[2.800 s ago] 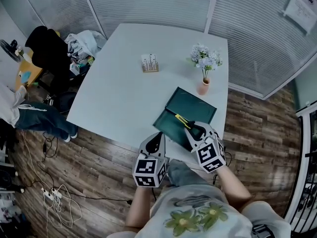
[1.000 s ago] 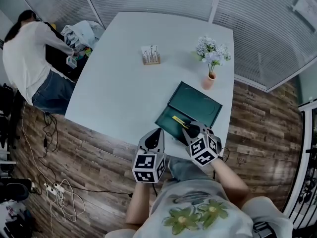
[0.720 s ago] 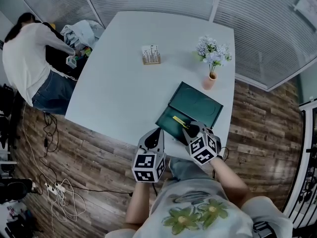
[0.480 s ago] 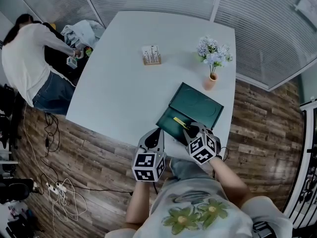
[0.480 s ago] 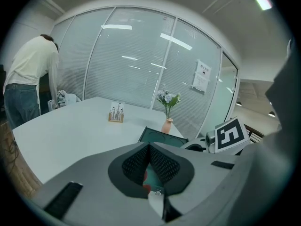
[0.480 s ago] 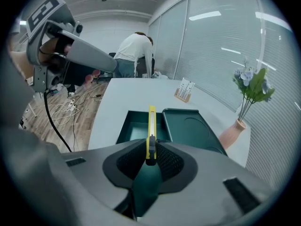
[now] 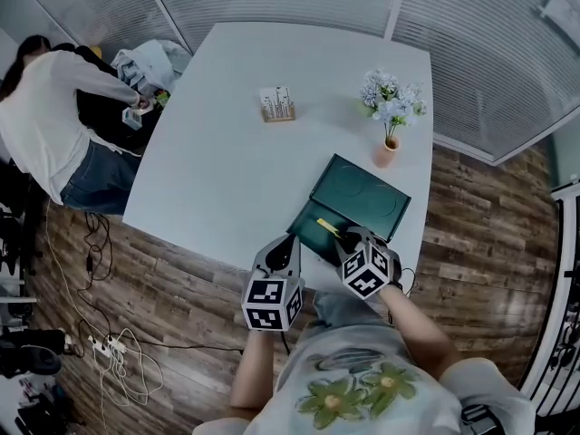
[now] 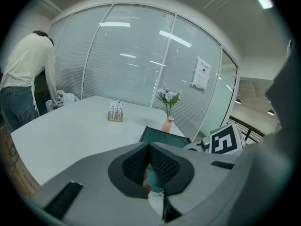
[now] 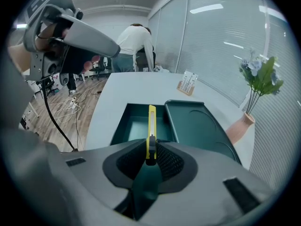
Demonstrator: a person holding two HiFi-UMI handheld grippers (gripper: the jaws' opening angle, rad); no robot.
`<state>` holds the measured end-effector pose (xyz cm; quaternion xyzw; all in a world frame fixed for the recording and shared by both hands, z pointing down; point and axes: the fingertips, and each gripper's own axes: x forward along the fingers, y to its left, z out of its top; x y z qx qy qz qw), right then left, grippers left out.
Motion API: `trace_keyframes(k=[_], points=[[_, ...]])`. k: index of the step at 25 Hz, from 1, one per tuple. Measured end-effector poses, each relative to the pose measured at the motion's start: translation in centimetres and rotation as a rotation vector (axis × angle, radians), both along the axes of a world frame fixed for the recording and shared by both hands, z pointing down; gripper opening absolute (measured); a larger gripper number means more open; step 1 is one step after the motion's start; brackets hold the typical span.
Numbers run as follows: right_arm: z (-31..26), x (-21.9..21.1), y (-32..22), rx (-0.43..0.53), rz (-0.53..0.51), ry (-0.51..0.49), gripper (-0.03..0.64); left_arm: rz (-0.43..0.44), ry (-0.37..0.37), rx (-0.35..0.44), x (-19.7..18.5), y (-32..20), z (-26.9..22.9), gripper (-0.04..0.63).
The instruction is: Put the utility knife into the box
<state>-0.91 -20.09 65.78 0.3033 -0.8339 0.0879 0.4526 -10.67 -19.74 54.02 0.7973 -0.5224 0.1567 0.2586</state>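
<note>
Right tool [image 9: 150, 157] barely shifted, utility knife [image 9: 151, 125] gripped, pointing forward over box [image 9: 121, 124]

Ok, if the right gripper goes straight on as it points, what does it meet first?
Likely the box: the right gripper, shut on the utility knife, aims it into the open compartment, so the knife's tip should meet the inside first. Depth is unclear.

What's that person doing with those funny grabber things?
A person holds a gripper in each hand. The right gripper is shut on a yellow utility knife and points it over the open green box at the near edge of the white table. It hasn't let go yet. The left gripper is shut and empty, alongside.
</note>
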Motion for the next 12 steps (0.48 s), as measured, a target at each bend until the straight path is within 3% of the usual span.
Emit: trace_keyframes(k=[12], points=[[2.3, -0.7, -0.8, -0.052, -0.008, 0.043, 0.074, 0.001, 0.002, -0.038, -0.6, -1.2, 1.5, 0.002]])
